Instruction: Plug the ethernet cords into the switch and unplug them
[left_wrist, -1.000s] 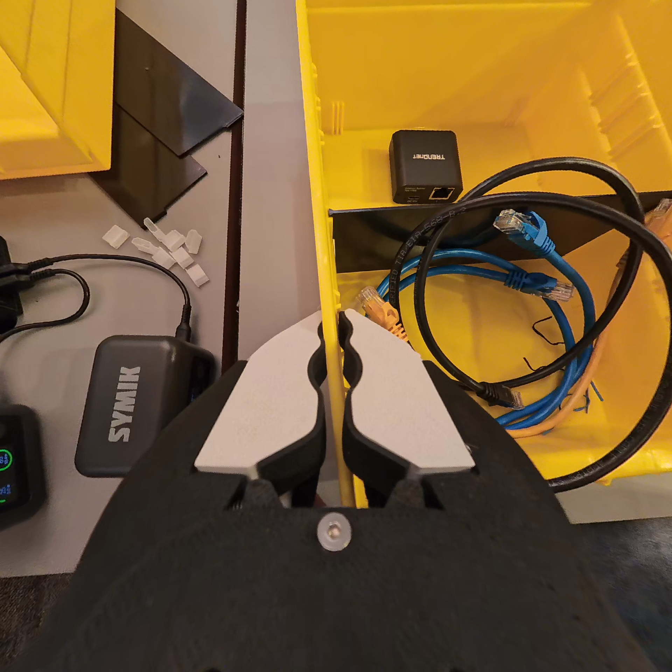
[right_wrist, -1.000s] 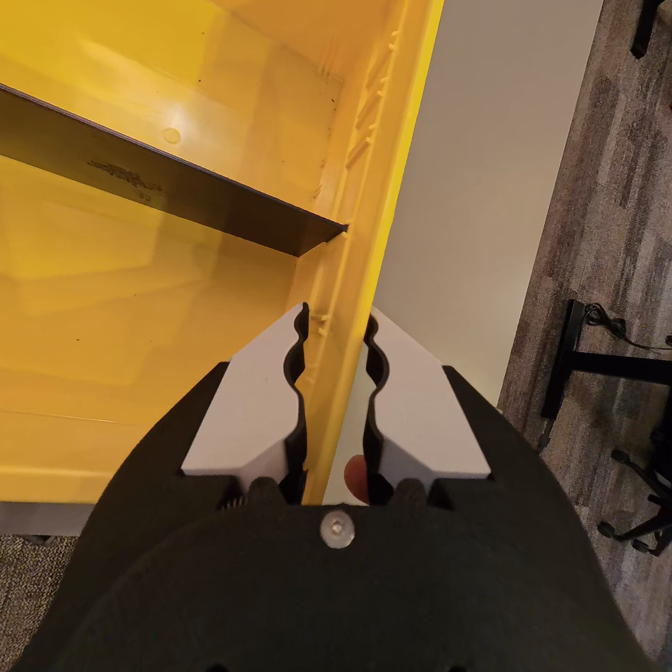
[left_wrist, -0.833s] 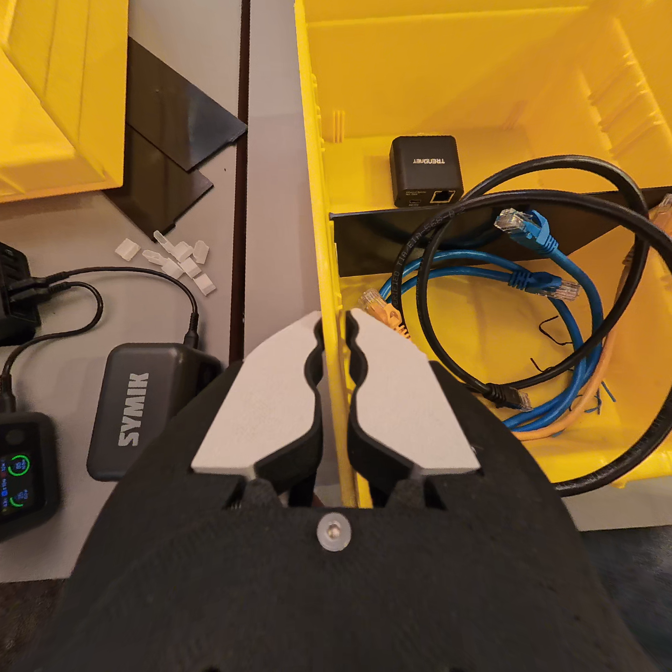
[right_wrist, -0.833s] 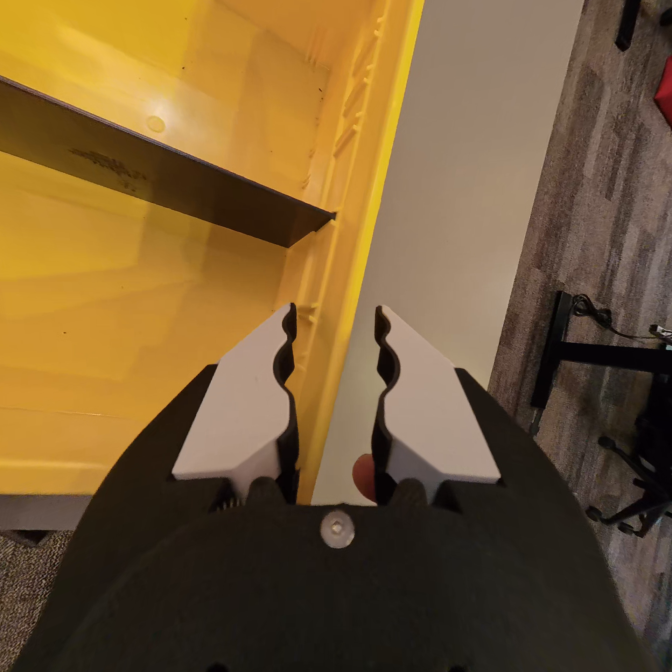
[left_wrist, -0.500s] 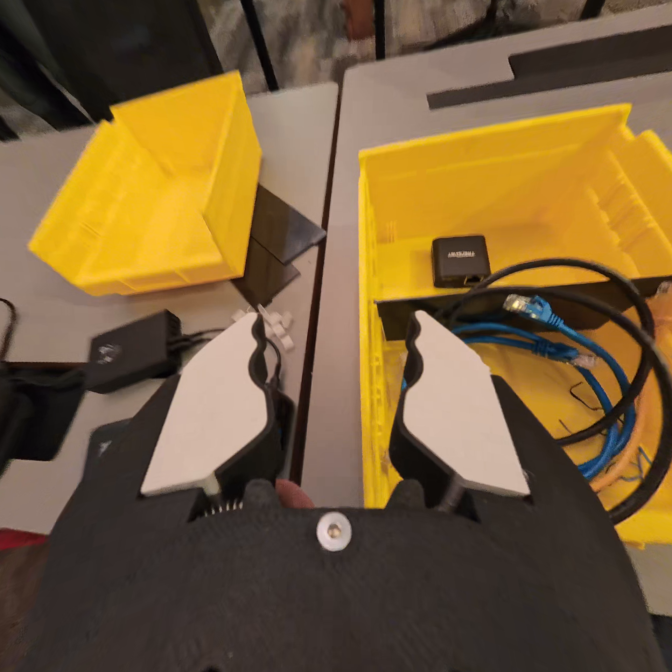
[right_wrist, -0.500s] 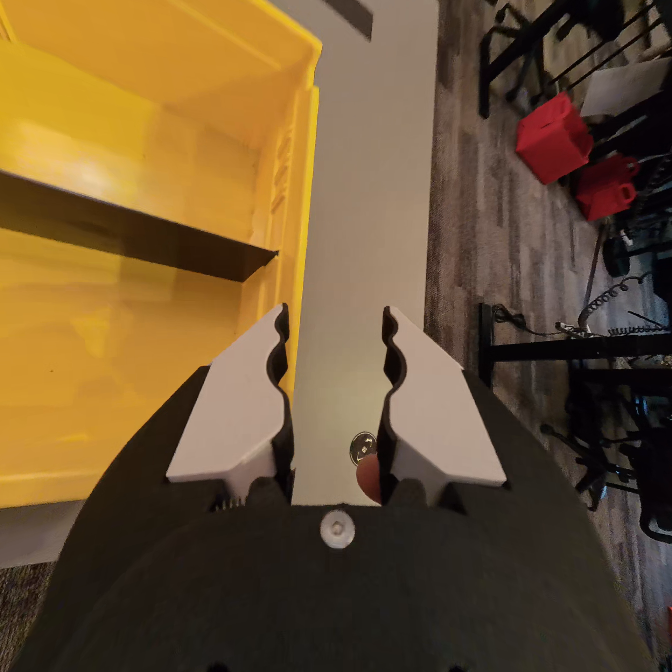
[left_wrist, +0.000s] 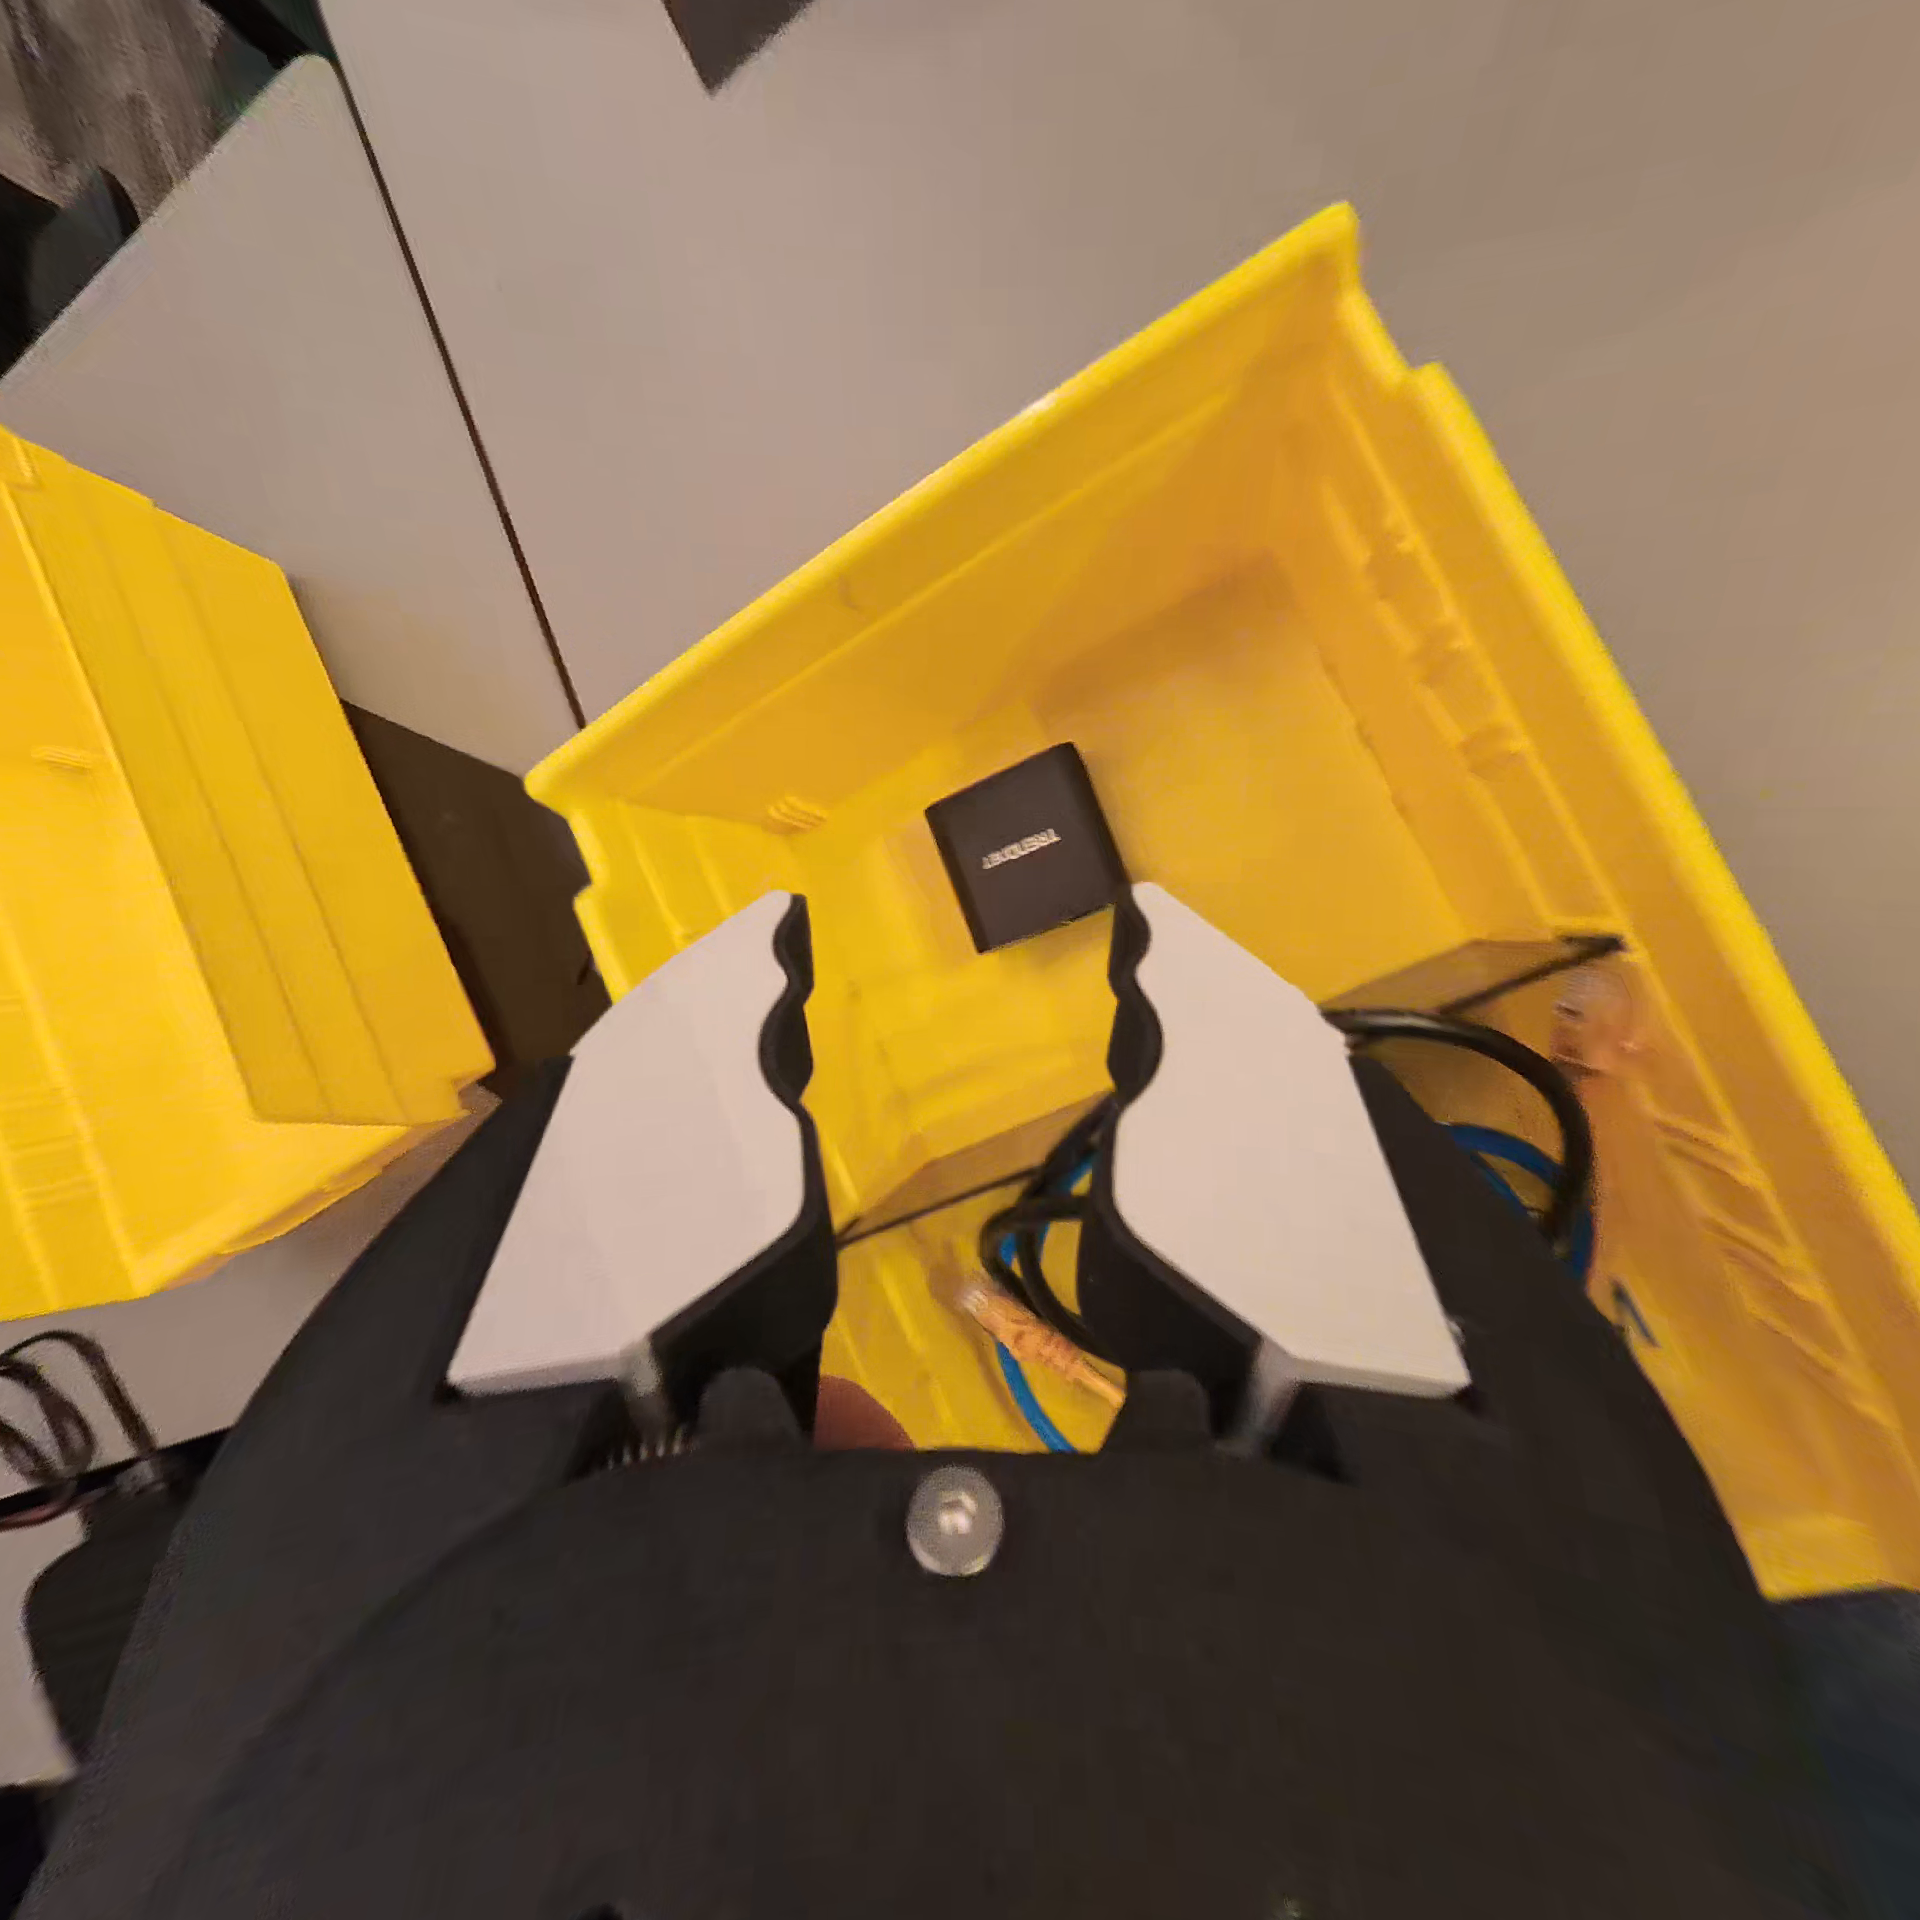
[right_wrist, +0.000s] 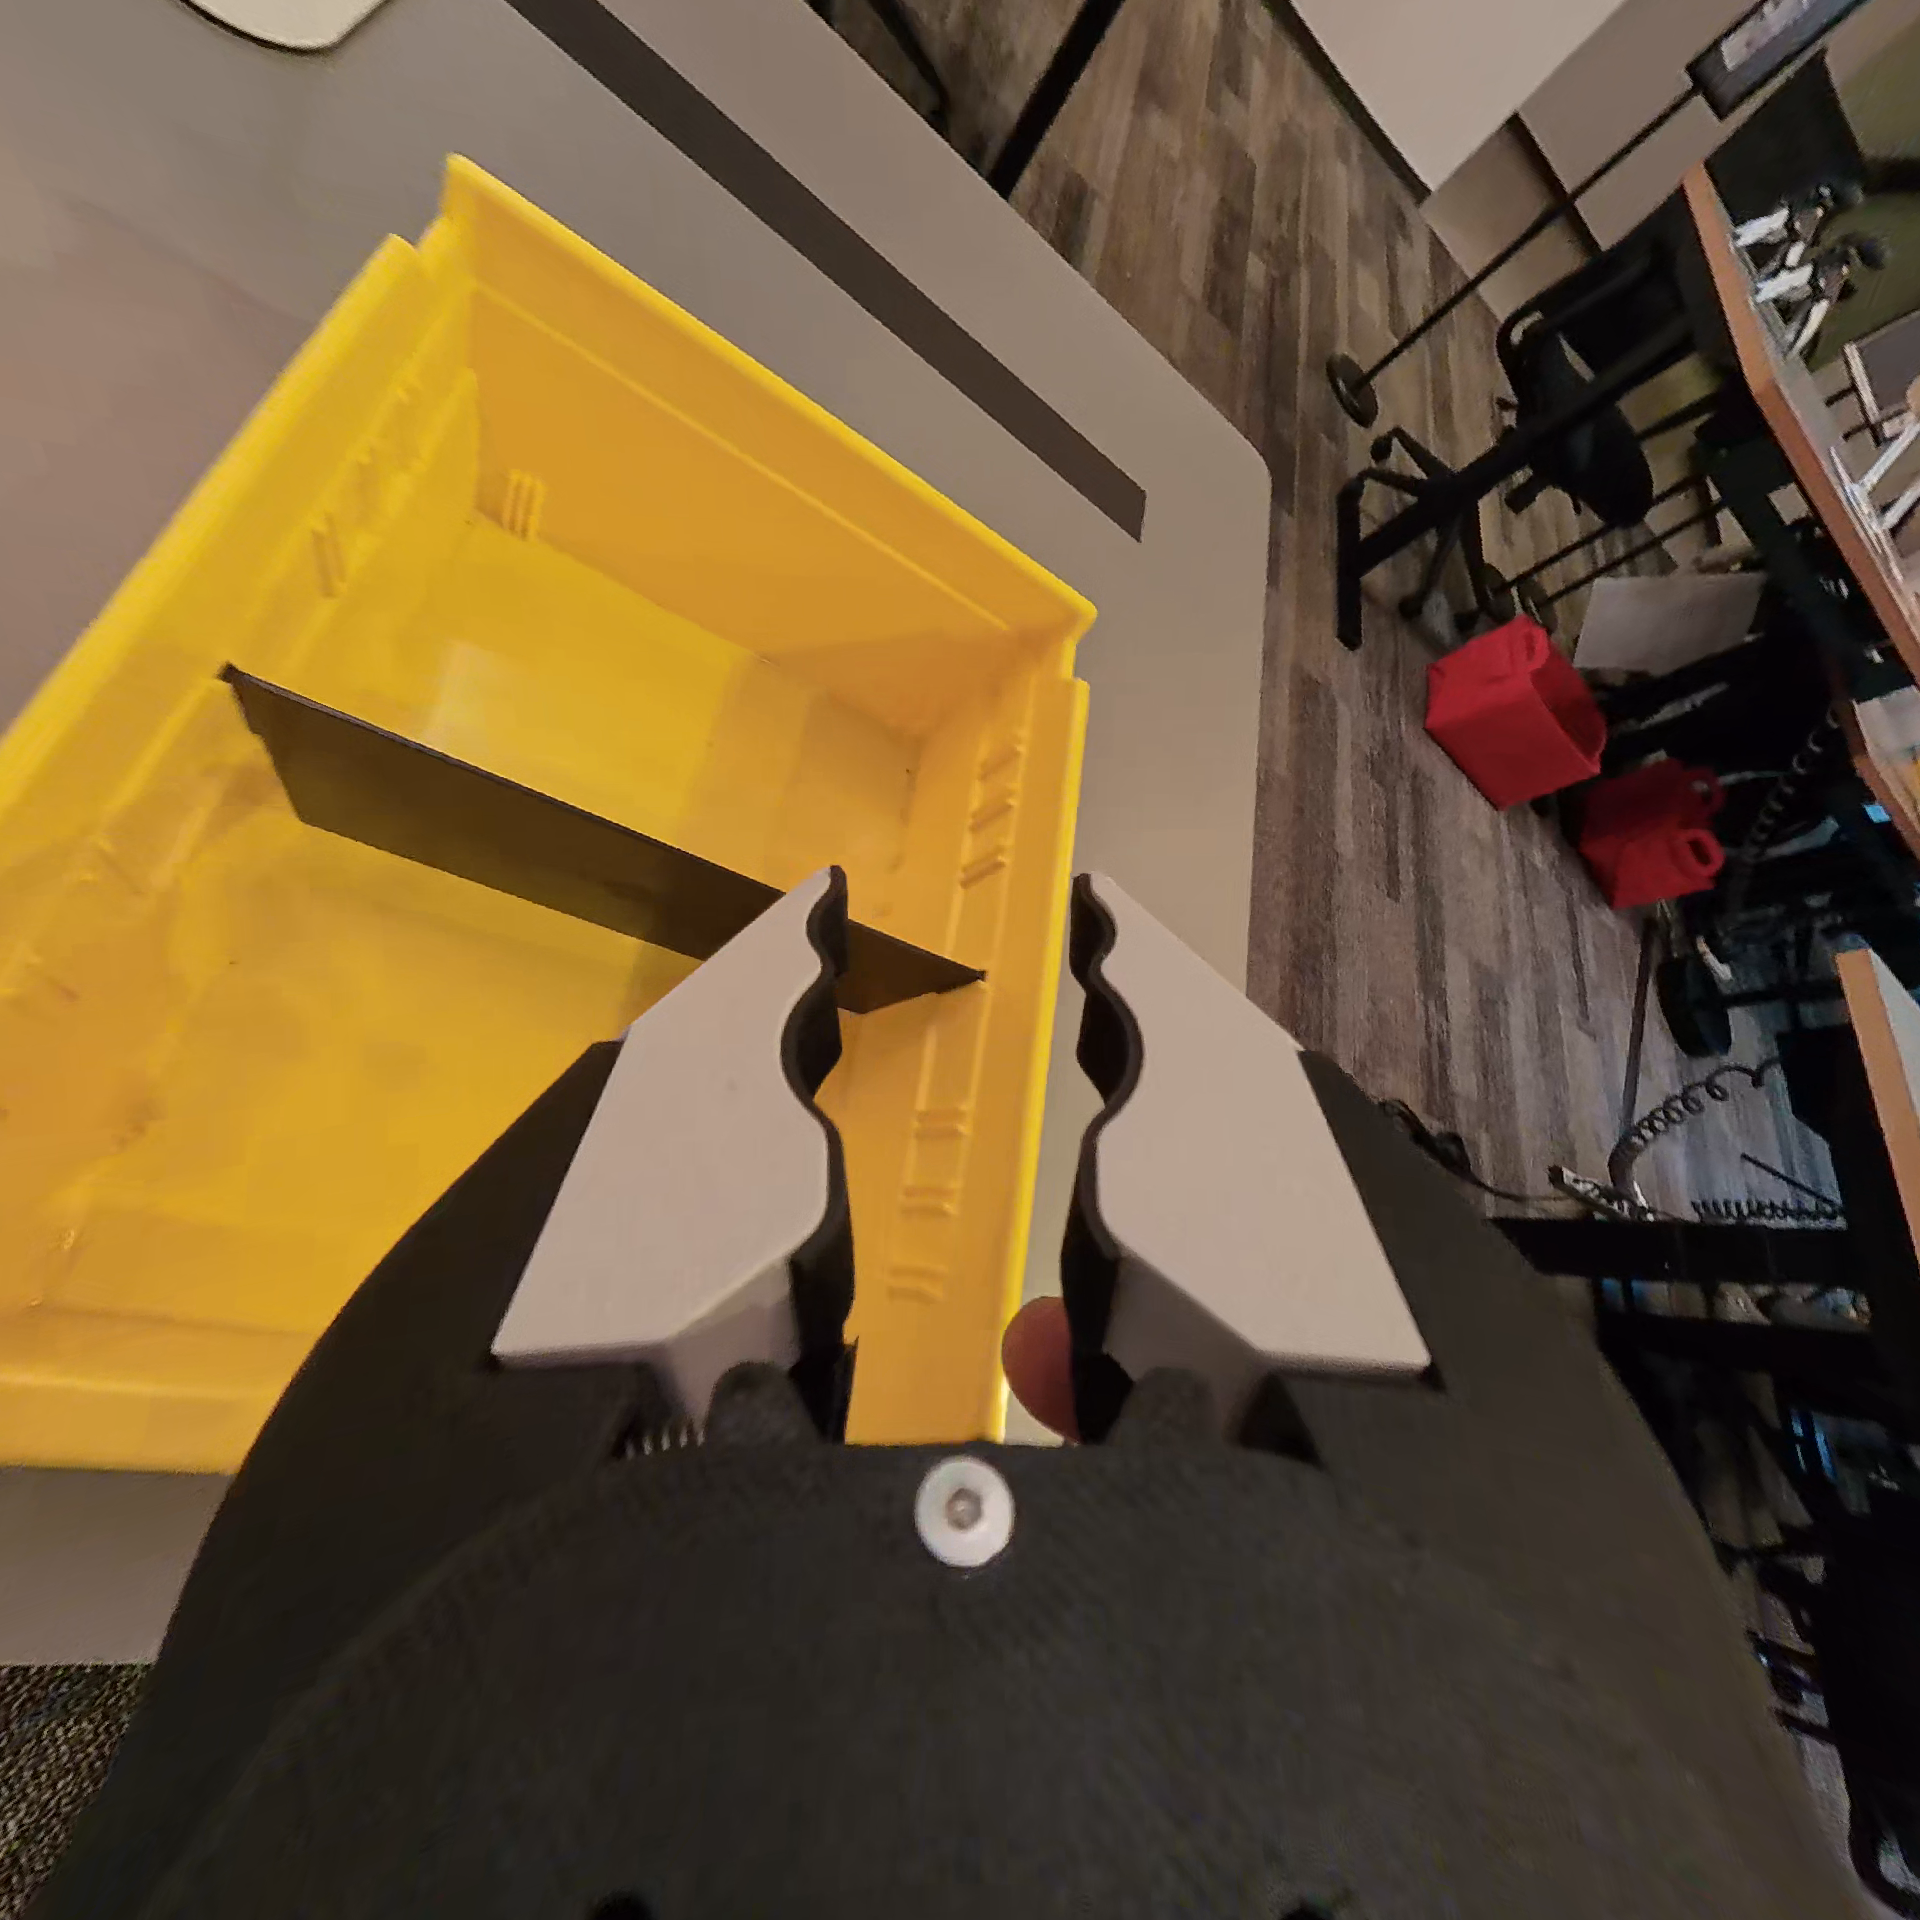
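Both grippers have let go; lettered black switch lies in bin.

My left gripper has a broad black body with a rough, grainy surface that fills the lower half of its view. Two pale grey wedge-shaped fingers rise from it toward 12 o'clock, each lined on its inner edge with a wavy black pad. A round silver screw sits at the centre of the body, at 6 o'clock from the fingers, and a small coil spring shows at the base of the finger at 9 o'clock. My right gripper looks the same: black grainy body, grey fingers, wavy black pads, a pale screw and a spring.
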